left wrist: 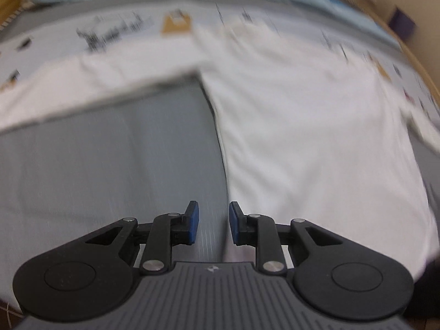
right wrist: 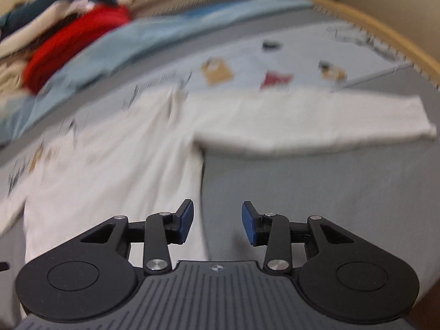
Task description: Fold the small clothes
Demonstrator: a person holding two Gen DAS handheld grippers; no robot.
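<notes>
- The white long-sleeved top [left wrist: 302,126] lies spread flat on the grey cover [left wrist: 110,165], with its sleeves stretched out to either side.
- The left gripper [left wrist: 213,224] hovers over the garment's side edge: its right blue pad [left wrist: 235,227] is above white cloth, its left pad above bare grey. The jaws stand a little apart and grip nothing.
- The right gripper [right wrist: 217,224] sits at the opposite side edge of the same top [right wrist: 115,165]; its left pad overlaps the white body, its right pad is over grey. Its jaws are wider apart and hold nothing.
- In the left view a sleeve [left wrist: 90,82] runs off to the left above a broad grey stretch; in the right view the other sleeve [right wrist: 316,121] reaches right, its cuff ending on grey well short of the wooden rim [right wrist: 385,24].
- A pale printed sheet [right wrist: 247,63] lies beyond the top in both views.
- Only the right view shows a heap of clothes, including a red garment [right wrist: 74,46], at the far left. Both frames are motion-blurred.
</notes>
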